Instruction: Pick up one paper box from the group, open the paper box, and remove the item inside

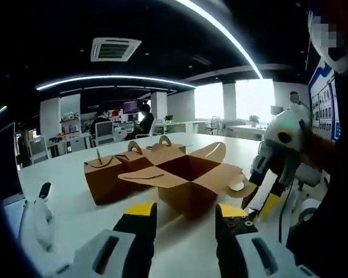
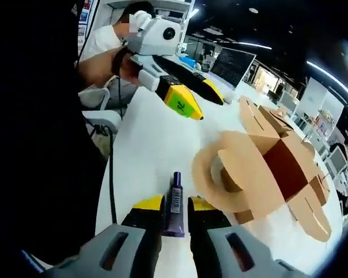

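Two brown boxes [image 1: 107, 176] sit together on the white tabletop [image 1: 69, 214]. One stays closed, on the left. The open box [image 1: 188, 176] beside it has its flaps spread wide. The left tool [image 1: 185, 217] is empty, jaws apart. The right tool [image 2: 175, 215] pinches one small purple tube [image 2: 175, 209], just beside the open box.
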